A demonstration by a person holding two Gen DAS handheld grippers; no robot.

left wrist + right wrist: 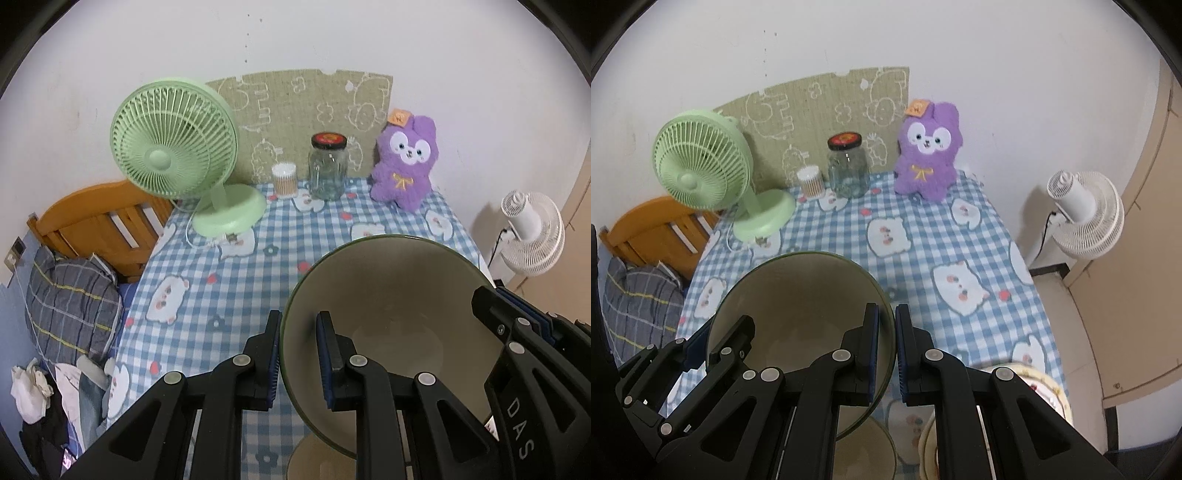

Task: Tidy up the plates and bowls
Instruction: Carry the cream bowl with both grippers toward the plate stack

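The bowl hangs tilted above the checked bench; I have my left gripper pinching its left rim and my right gripper pinching its right rim, over a second bowl beside a plate.

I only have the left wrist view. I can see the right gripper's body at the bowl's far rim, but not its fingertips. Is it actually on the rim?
Observer: Yes. In the right wrist view the right gripper straddles the rim of the bowl, one finger inside and one outside, closed tight on it.
Operator: Is anything lying to the right of the bowl? My frame is cut off there.
Observer: A cream plate with a yellow rim lies at the near right, partly hidden behind that gripper's outer finger.
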